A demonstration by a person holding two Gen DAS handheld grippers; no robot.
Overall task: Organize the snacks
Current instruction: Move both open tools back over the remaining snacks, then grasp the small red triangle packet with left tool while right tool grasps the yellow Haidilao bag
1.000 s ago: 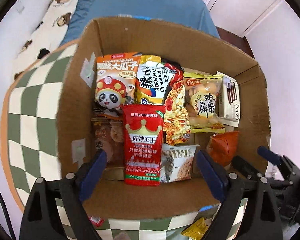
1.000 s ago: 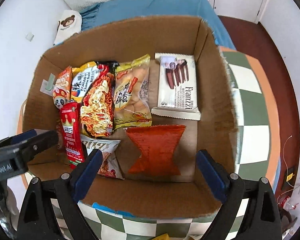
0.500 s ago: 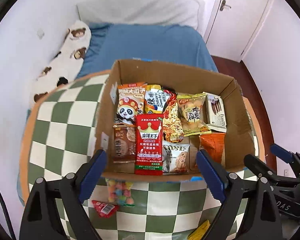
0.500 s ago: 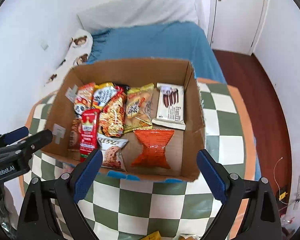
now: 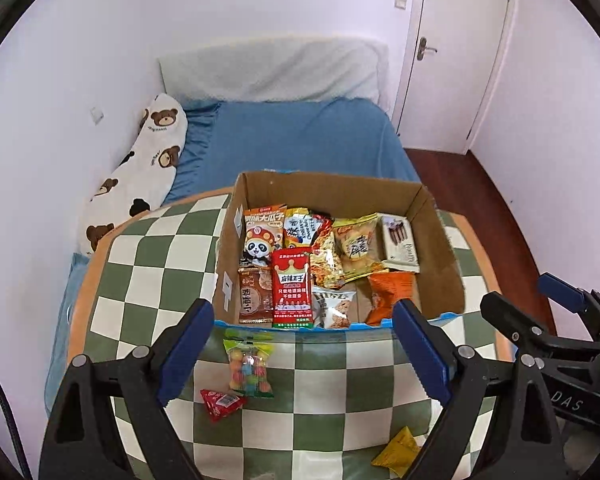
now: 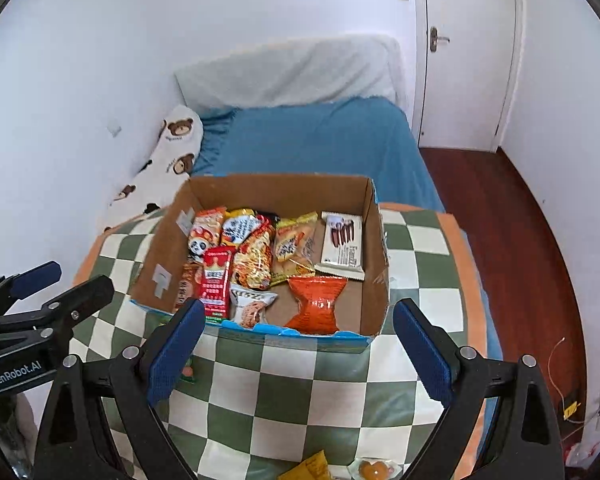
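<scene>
A cardboard box [image 5: 446, 256] [image 6: 374, 240] sits on a green-and-white checkered table and holds several snack packets, among them a red crown packet [image 5: 291, 292] and an orange packet [image 6: 317, 304]. On the table in front of the box lie a clear bag of coloured candies [image 5: 249, 366], a small red packet [image 5: 220, 402] and a yellow packet [image 5: 396, 450] [image 6: 310, 466]. My left gripper [image 5: 303, 358] is open and empty, above the loose snacks. My right gripper [image 6: 296, 354] is open and empty, near the box's front edge.
The round table [image 5: 148, 280] has an orange rim. Behind it are a blue bed [image 5: 300, 140] with a bear-print pillow [image 5: 148, 160], a white door [image 5: 456, 56] and wooden floor [image 6: 512, 216]. A small wrapped orange sweet [image 6: 374, 470] lies by the table's near edge.
Both grippers have pulled back and up from the box. The view has widened from the box interior to the whole table and the loose snacks before it.
</scene>
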